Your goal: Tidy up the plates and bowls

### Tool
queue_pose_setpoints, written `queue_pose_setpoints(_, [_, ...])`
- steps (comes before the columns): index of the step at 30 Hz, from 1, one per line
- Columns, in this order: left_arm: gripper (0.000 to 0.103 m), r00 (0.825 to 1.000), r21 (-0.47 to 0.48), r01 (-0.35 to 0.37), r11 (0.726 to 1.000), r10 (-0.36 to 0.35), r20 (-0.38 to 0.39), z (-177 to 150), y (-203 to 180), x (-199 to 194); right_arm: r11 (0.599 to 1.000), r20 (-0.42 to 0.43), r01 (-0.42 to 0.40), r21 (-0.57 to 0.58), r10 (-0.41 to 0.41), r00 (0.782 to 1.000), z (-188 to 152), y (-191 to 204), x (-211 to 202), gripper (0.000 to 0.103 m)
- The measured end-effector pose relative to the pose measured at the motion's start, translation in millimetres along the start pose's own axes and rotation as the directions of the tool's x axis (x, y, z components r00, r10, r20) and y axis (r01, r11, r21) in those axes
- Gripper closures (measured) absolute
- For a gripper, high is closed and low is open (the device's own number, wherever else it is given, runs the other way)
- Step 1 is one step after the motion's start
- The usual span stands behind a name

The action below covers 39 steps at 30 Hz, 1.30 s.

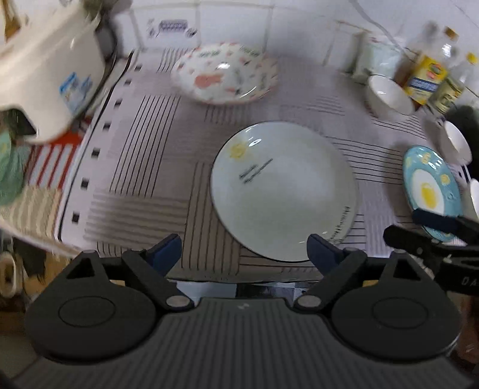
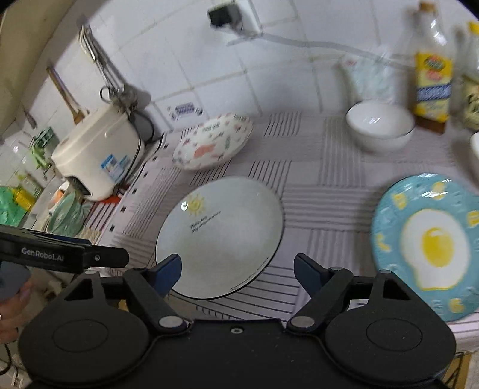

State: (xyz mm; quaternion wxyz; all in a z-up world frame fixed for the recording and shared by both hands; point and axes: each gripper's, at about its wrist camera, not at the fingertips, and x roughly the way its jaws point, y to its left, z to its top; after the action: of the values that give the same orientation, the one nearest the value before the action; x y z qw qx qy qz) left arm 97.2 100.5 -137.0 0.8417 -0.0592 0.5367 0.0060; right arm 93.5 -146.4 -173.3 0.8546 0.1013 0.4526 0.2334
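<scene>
the left gripper (image 1: 244, 248) sits at the bottom centre of its view with its blue-tipped fingers spread wide and nothing between them; the right gripper (image 2: 238, 269) stands the same way at the bottom centre of its own view, jaws apart and empty. the pale plate with a small sun drawing (image 1: 284, 191) lies flat on the striped tablecloth (image 1: 143, 167) in the middle of the left view, its near edge just above and beside the right-hand fingertip. the patterned plate with pink marks (image 1: 226, 73) rests in the upper centre, near the tiled wall (image 1: 233, 24). the blue plate with a fried-egg picture (image 2: 431, 242) lies at the right of the right view, well apart from the pale plate. a white bowl (image 2: 380, 124) stands in the upper right, just beside the yellow-labelled bottle (image 2: 432, 74). a white rice cooker (image 2: 98, 155) fills the left middle of the right view. motion blur softens most edges.
</scene>
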Motion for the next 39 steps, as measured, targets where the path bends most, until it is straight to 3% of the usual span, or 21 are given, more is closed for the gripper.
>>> queue_pose_setpoints(5, [0.017, 0.999, 0.003, -0.028, 1.000, 0.028, -0.023, -0.4, 11.9, 29.1, 1.000, -0.048, -0.021, 0.021, 0.022, 0.999, -6.1, -7.9, 34.9, 0.023])
queue_pose_setpoints(11, [0.026, 0.997, -0.008, -0.037, 0.999, 0.037, -0.075, 8.6, 16.7, 65.2, 0.995, -0.014, -0.040, 0.087, 0.041, 0.999, -14.7, -27.1, 60.0, 0.044])
queue_pose_setpoints(14, [0.036, 0.995, -0.030, -0.032, 0.999, 0.029, -0.097, 10.6, 19.5, 82.8, 0.993, -0.017, -0.028, 0.117, 0.031, 0.999, -16.8, -32.3, 69.5, 0.054])
queue_pose_setpoints(16, [0.043, 0.994, -0.048, -0.004, 0.999, -0.001, -0.109, 10.9, 22.5, 92.4, 0.990, -0.024, -0.017, 0.140, 0.020, 1.000, -18.1, -34.8, 74.1, 0.071])
queue_pose_setpoints(18, [0.043, 0.994, -0.045, 0.042, 0.998, -0.046, -0.097, 10.0, 24.1, 96.7, 0.987, -0.036, 0.001, 0.161, 0.004, 0.999, -18.4, -37.3, 75.4, 0.083])
queue_pose_setpoints(23, [0.057, 0.993, -0.042, 0.085, 0.996, -0.088, -0.073, 12.4, 24.2, 99.9, 0.977, -0.044, -0.011, 0.213, 0.021, 0.999, -17.0, -45.3, 72.1, 0.085])
queue_pose_setpoints(25, [0.071, 0.993, -0.039, 0.097, 0.994, -0.100, -0.070, 15.3, 24.9, 103.8, 0.977, -0.048, -0.018, 0.213, 0.029, 0.998, -16.8, -47.0, 73.3, 0.085])
queue_pose_setpoints(29, [0.072, 0.991, -0.080, 0.112, 0.990, -0.118, -0.066, 19.2, 31.0, 112.6, 0.956, -0.043, -0.066, 0.285, 0.082, 0.996, -20.0, -57.0, 84.5, 0.086])
queue_pose_setpoints(32, [0.074, 0.987, -0.048, 0.129, 0.991, -0.133, -0.094, 20.6, 31.1, 116.5, 0.923, -0.030, -0.087, 0.376, 0.105, 0.994, -19.1, -66.1, 86.8, 0.089])
queue_pose_setpoints(35, [0.074, 0.979, -0.029, 0.153, 0.988, -0.155, -0.133, 24.3, 28.9, 116.3, 0.952, -0.056, -0.037, 0.304, 0.056, 0.997, -9.2, -53.5, 81.6, 0.087])
queue_pose_setpoints(39, [0.073, 0.970, 0.013, 0.204, 0.979, -0.201, -0.140, 35.2, 24.3, 110.7, 0.947, -0.010, -0.048, 0.318, 0.054, 0.999, 4.9, -53.9, 65.2, 0.083])
